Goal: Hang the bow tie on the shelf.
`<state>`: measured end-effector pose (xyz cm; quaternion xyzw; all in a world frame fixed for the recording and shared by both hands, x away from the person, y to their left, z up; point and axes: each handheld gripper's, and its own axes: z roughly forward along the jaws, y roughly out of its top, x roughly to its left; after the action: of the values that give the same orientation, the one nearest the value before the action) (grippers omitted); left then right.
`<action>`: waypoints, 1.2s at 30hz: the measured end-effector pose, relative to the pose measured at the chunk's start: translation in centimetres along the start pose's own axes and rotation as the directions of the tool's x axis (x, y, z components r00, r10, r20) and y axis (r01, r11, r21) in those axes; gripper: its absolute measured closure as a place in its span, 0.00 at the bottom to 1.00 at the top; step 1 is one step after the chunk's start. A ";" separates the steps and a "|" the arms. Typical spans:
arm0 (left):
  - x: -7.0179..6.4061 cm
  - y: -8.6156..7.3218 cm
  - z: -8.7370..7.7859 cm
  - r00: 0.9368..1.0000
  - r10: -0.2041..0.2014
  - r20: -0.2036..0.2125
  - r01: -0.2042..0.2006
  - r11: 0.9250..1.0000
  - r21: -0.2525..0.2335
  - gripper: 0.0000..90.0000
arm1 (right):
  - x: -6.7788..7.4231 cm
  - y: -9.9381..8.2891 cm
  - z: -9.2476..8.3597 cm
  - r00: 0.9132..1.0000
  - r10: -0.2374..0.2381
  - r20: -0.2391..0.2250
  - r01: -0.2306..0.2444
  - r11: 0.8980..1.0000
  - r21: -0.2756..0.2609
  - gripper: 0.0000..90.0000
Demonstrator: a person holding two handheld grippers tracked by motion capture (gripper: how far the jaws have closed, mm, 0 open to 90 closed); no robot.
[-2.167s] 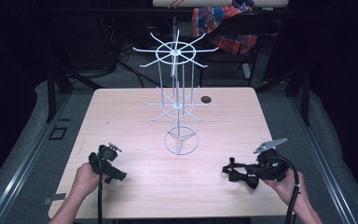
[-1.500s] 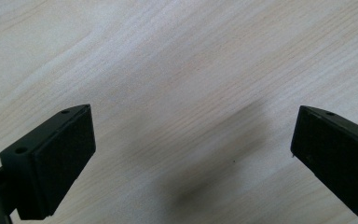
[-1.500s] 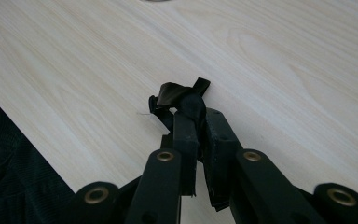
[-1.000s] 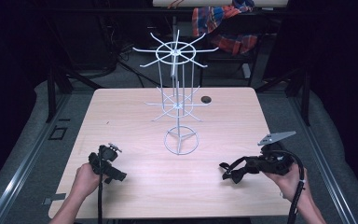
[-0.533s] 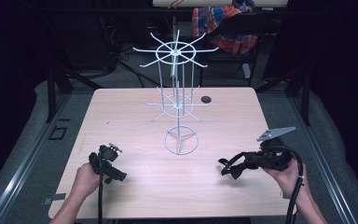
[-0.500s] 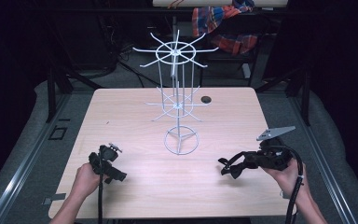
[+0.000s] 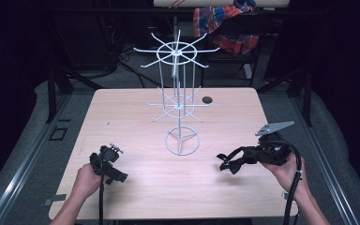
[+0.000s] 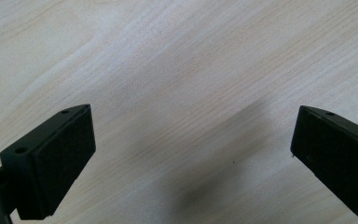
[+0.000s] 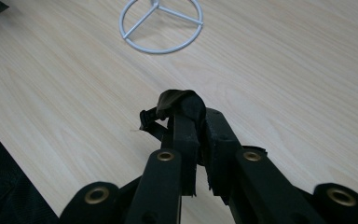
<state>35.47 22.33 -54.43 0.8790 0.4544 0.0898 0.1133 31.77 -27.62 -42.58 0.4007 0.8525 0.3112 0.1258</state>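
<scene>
Pale wooden worktop (image 7: 136, 122), rectangular, ringed by dark floor on all sides. Wide bare wood across the near half, between the two hands and in front of the white wire rack (image 7: 180, 103). Rack upright at mid-worktop on a ring base (image 9: 161, 25), with two tiers of spokes above. Small dark round item (image 7: 207, 99) near the far edge, just right of the rack, well apart from both hands.

Left gripper (image 7: 108, 165) near the front left corner, held low over the wood in the left hand (image 7: 85, 180), forearm in from the bottom edge, cable trailing back toward the person. Fingers (image 8: 56, 163) spread wide apart and released, bare wood grain and a soft shadow between them, nothing gripped.

Right gripper (image 7: 228, 161) near the front right edge, laid roughly level and aimed leftward across the worktop, toward the open stretch below the rack base. Right hand (image 7: 286, 171) wrapped round the body from behind, grey three-cornered plate raised above it, cable looping down past the wrist.

Fingers (image 9: 189, 133) clenched on a small piece of black fabric (image 9: 179, 103). Fabric crumpled and folded, bunched past the fingertips, a short strap-like end sticking out to one side, held just above the wood, short of the ring base.
</scene>
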 end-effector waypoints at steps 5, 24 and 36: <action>0.0 0.0 0.0 1.000 0.001 -0.001 -0.001 1.000 -0.003 0.00 | -0.1 0.4 0.1 1.000 -0.002 0.005 0.002 1.000 -0.006 0.94; 0.1 0.0 0.0 1.000 0.000 -0.004 0.000 1.000 -0.005 0.00 | -0.4 2.0 0.3 1.000 -0.022 0.013 0.023 0.999 -0.028 0.95; 0.1 -0.1 -0.1 1.000 -0.003 -0.008 0.003 1.000 -0.007 0.00 | -0.7 3.3 0.4 0.999 -0.031 0.012 0.031 0.998 -0.047 0.95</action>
<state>35.47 22.46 -54.40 0.8775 0.4558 0.0947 0.1148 34.39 -26.37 -40.90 0.3861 0.8503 0.3270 0.1449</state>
